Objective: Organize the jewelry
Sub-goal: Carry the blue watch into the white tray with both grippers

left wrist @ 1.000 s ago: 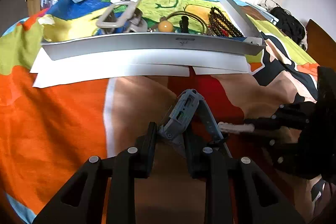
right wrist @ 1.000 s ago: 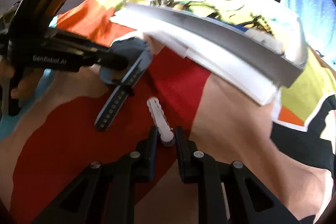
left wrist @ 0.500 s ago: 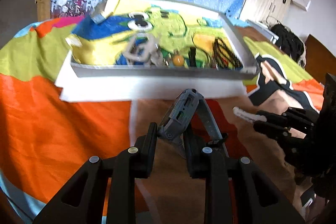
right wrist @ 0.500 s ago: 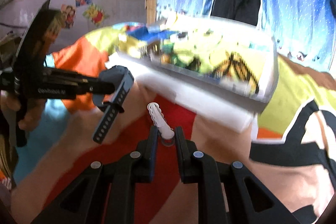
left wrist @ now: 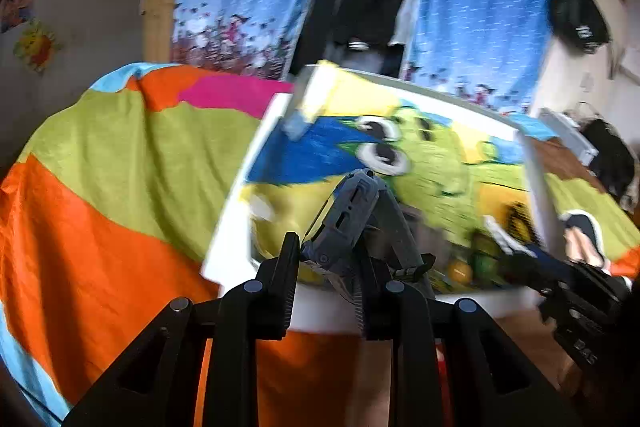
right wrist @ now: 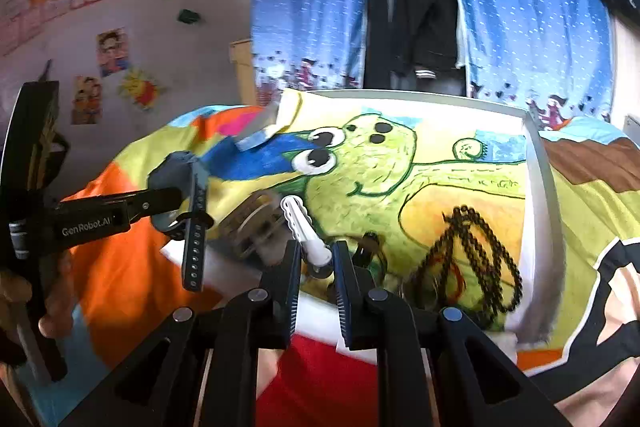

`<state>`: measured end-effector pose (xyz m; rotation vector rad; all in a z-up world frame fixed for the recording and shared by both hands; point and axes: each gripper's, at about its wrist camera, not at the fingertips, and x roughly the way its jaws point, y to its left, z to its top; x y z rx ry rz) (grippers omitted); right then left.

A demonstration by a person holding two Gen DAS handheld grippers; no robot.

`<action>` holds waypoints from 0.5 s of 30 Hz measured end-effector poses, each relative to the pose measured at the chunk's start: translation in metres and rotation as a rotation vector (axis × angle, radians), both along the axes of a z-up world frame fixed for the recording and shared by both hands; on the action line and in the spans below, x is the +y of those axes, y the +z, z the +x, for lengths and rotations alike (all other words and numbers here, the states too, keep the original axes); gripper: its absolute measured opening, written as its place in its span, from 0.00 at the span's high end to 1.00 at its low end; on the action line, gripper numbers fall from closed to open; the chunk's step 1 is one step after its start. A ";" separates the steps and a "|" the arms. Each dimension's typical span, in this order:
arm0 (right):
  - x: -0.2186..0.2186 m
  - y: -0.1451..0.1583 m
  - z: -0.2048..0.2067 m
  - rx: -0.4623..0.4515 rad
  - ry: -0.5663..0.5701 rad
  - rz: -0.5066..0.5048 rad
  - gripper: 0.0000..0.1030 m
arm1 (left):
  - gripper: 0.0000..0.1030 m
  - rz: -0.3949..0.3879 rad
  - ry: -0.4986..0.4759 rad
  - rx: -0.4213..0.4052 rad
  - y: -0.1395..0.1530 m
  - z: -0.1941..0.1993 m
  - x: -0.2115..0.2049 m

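Surroundings: blue curtains (right wrist: 320, 7) hang beyond the tray; a bright patchwork bedspread (left wrist: 100, 187) lies under both tongs.
Tray: white tray (right wrist: 538, 187) with a frog drawing, ahead of both tongs; black bead strand (right wrist: 476, 251) inside, right of the right gripper.
Left gripper (left wrist: 330, 263): clamped on a grey watch (left wrist: 352, 211), case pointing up and away, strap hanging.
Right gripper (right wrist: 316, 259): clamped on a white hair clip (right wrist: 302, 227), long axis up-left over the tray.

Left gripper (left wrist: 330, 259) was clamped on a grey watch (left wrist: 352, 211), angled downward. Right gripper (right wrist: 316, 263) was clamped on a white hair clip (right wrist: 302, 227), also angled downward. Both were held side by side, left one seen at far left of right-wrist view.
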<state>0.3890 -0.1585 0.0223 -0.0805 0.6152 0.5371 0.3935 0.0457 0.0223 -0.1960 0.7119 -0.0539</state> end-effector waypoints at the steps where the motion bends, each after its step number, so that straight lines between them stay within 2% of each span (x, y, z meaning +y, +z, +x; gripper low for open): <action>1: 0.006 -0.001 0.007 0.005 -0.012 -0.011 0.85 | 0.80 0.008 0.011 0.006 -0.002 0.005 0.003; 6: 0.020 -0.005 0.019 0.036 -0.059 -0.051 0.85 | 0.80 0.015 0.047 0.045 -0.013 0.021 0.009; 10: 0.023 -0.010 0.028 0.084 -0.087 -0.054 0.85 | 0.80 0.013 0.040 0.073 -0.018 0.027 0.007; 15: 0.022 -0.011 0.029 0.102 -0.097 -0.056 0.84 | 0.80 -0.004 0.032 0.093 -0.020 0.033 0.009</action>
